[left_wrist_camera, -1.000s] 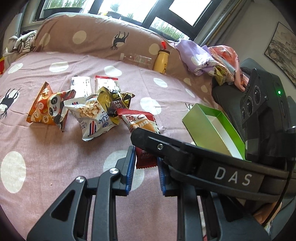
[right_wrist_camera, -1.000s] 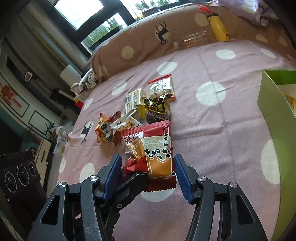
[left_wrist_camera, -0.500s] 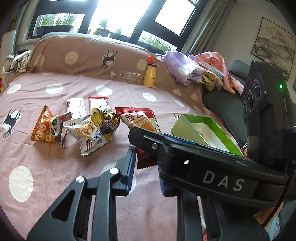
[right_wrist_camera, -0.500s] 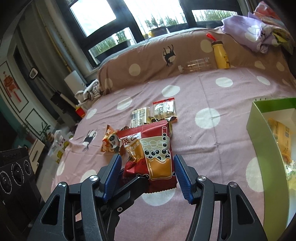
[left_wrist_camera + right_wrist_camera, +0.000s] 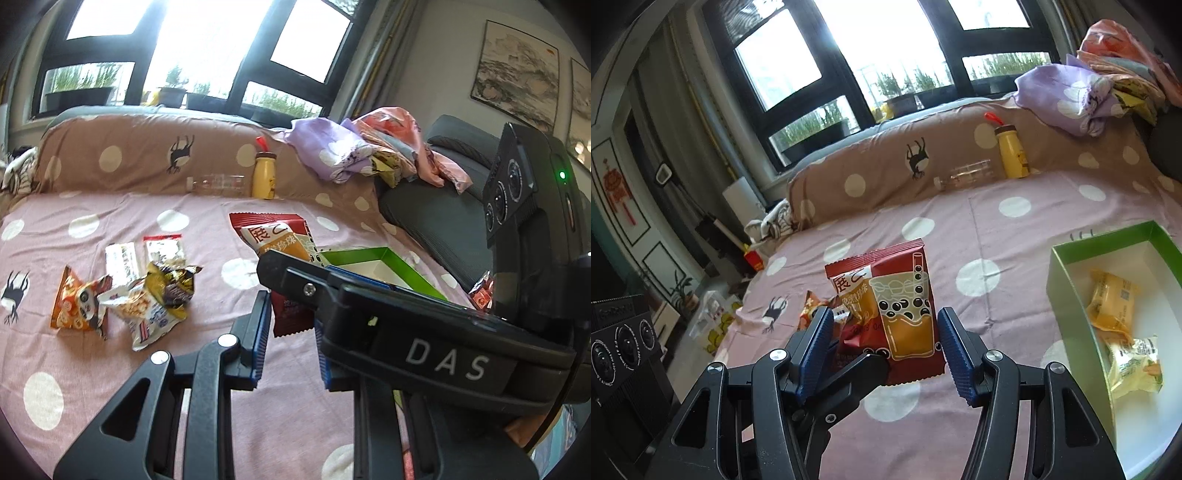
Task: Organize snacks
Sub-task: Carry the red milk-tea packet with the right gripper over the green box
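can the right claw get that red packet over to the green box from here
Probably yes: the right claw holds the red packet, and the green box sits open to its right with nothing between them. Two snacks lie inside, bare floor remains.

A bed [image 5: 207,214] in a pink sheet with white dots fills both views. At left centre of the left wrist view lie an orange panda packet [image 5: 79,306], a white biscuit packet [image 5: 147,314], a crumpled yellow-black wrapper [image 5: 175,280] and two flat packets [image 5: 142,254]. A green box [image 5: 1067,291] sits at right; a yellow bottle [image 5: 264,177] and clear bottle [image 5: 218,183] rest by the brown bolster [image 5: 140,155].
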